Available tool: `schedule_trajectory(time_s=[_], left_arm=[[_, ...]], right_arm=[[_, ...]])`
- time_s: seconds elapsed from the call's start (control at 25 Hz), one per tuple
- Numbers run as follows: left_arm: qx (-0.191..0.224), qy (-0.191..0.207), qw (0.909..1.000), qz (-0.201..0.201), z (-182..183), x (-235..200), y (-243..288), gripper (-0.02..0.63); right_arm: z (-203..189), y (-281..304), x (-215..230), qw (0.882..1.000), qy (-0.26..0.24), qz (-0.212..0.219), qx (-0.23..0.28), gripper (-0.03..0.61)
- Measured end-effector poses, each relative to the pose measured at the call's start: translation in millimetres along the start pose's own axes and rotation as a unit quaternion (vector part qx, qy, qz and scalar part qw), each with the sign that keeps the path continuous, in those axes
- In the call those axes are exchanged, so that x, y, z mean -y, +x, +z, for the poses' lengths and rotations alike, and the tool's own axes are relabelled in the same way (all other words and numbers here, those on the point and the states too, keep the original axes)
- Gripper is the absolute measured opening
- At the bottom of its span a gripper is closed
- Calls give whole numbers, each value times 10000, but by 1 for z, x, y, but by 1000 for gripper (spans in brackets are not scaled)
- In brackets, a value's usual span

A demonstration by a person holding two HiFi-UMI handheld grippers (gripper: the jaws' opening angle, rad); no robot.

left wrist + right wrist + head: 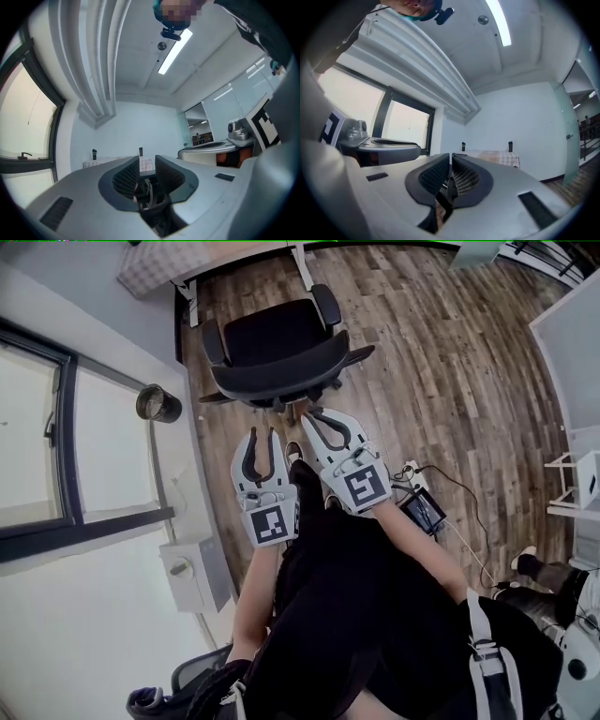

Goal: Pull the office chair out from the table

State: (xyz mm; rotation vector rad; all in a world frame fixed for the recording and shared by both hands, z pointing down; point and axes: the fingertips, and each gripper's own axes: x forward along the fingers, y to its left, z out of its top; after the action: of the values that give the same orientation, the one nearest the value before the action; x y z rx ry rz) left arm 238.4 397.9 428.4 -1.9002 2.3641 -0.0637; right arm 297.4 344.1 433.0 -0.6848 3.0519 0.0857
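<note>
Close to the body, the left gripper (262, 439) is held with fingers slightly apart and the right gripper (317, 416) with fingers pressed together, both empty. Beyond, the office chair (277, 348) is seen clear of the table (155, 268); any further pull is best applied evenly at the backrest.

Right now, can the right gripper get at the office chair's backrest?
Probably yes: the right gripper hovers just short of the backrest, nothing between them, though its jaws are together and must open first.

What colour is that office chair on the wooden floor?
Black, seat and backrest alike. The office chair shows best in the head view.
</note>
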Motion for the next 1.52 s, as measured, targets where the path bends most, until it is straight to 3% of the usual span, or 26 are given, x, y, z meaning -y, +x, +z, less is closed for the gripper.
schedule_trajectory(time_s=[0.08, 0.24, 0.36, 0.52, 0.84, 1.52], left_arm=[[-40, 17, 9999, 99, 1, 0, 0, 53], [103, 75, 9998, 158, 10, 0, 2, 44], [192, 110, 9995, 246, 12, -2, 4, -3], [196, 54, 9995, 239, 13, -3, 4, -8], [267, 168, 9994, 134, 17, -1, 6, -9], [94, 151, 9996, 213, 4, 1, 16, -9]], right_arm=[[3, 0, -3, 10000, -20, -6, 65, 5], [6, 2, -8, 9999, -40, -1, 148, 3], [6, 8, -15, 9997, -32, 97, 203, 3], [12, 13, -25, 9989, -274, 253, 277, 3], [20, 17, -28, 9985, -188, 172, 475, 3], [14, 21, -18, 9989, -165, 235, 375, 3]])
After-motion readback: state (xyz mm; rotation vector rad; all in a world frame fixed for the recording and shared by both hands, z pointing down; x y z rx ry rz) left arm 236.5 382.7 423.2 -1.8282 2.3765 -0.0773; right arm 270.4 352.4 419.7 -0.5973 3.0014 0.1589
